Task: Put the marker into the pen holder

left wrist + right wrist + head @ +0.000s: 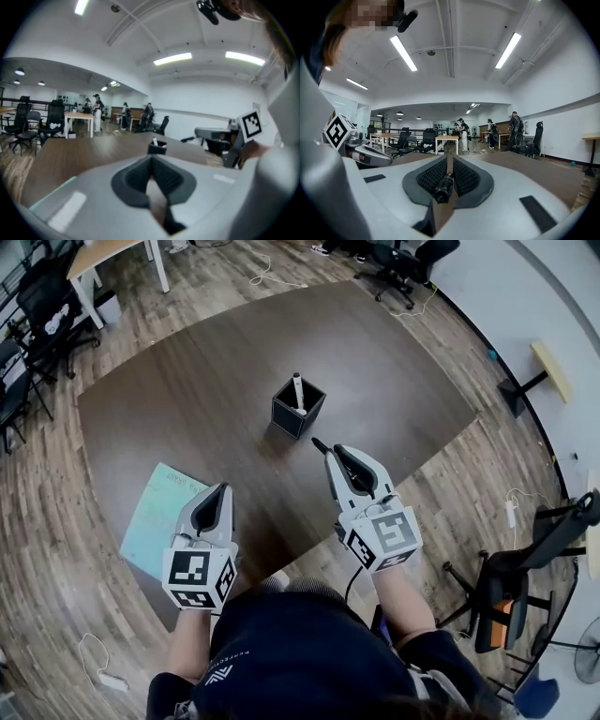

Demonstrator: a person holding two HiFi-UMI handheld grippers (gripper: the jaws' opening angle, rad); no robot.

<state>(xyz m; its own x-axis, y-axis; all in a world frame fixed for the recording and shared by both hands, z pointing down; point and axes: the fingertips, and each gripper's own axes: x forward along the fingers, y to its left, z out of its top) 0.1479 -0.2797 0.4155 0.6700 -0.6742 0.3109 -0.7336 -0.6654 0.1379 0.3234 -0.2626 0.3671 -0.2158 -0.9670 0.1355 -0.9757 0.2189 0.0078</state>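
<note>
A black square pen holder (298, 409) stands in the middle of the dark table (187, 399) with a white marker (297, 390) upright in it. My right gripper (335, 455) is just right of and nearer than the holder, shut on a black marker (320, 443) whose end pokes out past the fingertips toward the holder. In the right gripper view the black marker (444, 186) lies lengthwise between the ribbed pads. My left gripper (221, 491) hovers lower left, jaws together with nothing held. The left gripper view shows the pen holder (157, 148) ahead.
A teal sheet (157, 517) lies on the table's near left corner, beside my left gripper. Office chairs (506, 587) stand right of the table on the wooden floor. A white desk (112, 254) and more chairs are at the far left.
</note>
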